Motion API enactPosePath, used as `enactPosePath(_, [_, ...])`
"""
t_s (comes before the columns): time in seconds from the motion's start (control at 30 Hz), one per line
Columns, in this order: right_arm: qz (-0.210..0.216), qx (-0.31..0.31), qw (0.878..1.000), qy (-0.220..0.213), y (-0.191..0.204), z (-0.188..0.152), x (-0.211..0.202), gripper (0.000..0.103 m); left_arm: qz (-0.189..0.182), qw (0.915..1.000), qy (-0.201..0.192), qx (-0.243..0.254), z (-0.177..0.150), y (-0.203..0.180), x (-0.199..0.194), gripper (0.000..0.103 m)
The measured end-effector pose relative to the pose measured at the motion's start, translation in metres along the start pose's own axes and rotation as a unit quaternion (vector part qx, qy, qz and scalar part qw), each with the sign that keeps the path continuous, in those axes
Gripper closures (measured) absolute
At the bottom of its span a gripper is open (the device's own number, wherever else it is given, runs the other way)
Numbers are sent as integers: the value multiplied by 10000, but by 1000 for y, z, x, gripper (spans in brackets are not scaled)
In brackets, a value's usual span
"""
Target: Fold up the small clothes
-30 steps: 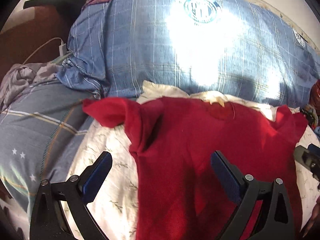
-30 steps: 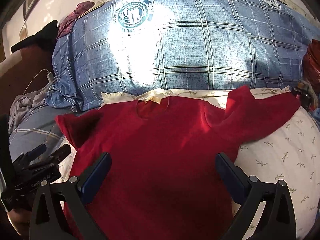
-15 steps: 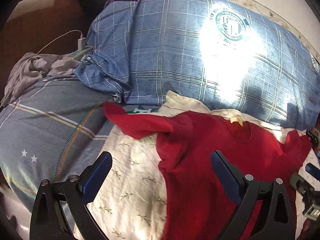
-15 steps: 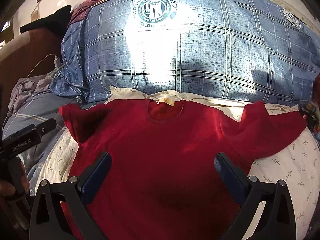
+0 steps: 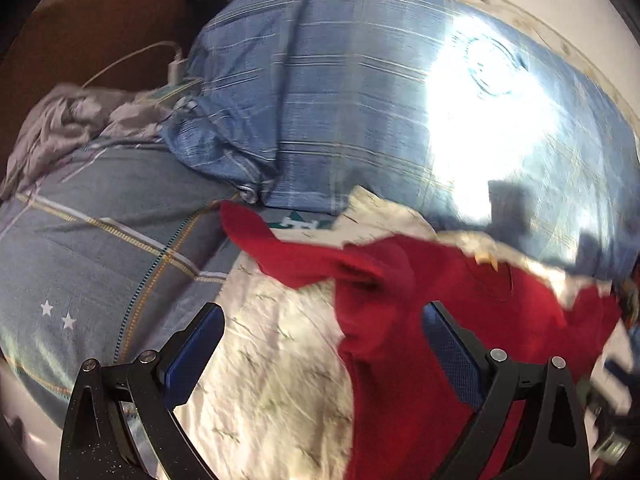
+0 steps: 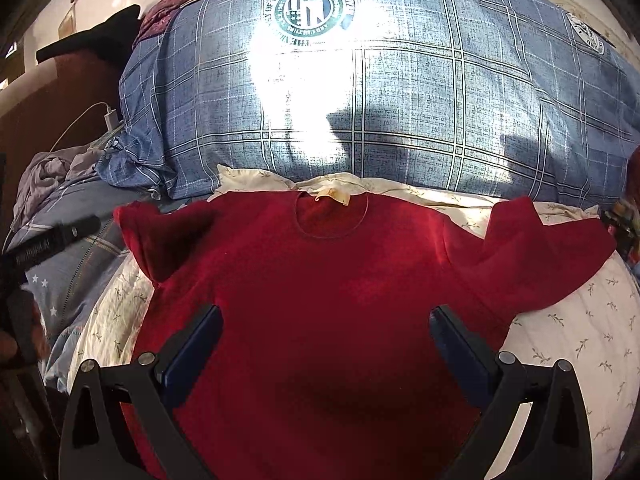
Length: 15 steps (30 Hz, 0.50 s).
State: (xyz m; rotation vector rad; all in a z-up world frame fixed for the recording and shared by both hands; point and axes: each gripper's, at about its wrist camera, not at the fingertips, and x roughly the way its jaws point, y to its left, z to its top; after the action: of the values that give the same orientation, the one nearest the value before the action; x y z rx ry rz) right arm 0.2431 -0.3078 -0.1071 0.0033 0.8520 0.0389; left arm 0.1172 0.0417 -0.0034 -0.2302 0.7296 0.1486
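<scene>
1 red shirt (image 6: 328,300) lies flat on a floral sheet (image 6: 580,344), collar toward the plaid pillow (image 6: 400,100). Left gripper (image 5: 320,344) and right gripper (image 6: 324,344): fingers wide, holding nothing; the left view is blurred, apparently over the shirt's sleeve.

Shirt (image 6: 320,300) flat on sheet (image 6: 580,340), pillow (image 6: 400,100) behind, blanket (image 6: 68,272) left.

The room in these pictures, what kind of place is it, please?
Most likely a bedroom: the red shirt lies spread on a bed with a floral sheet, against a big blue plaid pillow, and a white charger sits beside it.
</scene>
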Motion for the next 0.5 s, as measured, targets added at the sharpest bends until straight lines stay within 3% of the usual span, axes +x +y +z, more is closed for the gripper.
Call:
enactPosePath(0.27, [118,84,9998,138,0,-1,12,0,-31,9935,285,-1098,46,67,65,4])
enactPosePath(0.5, [148,39,9992,380,1,-2,34,0,159,9884,613,-1379,61,78,146,7])
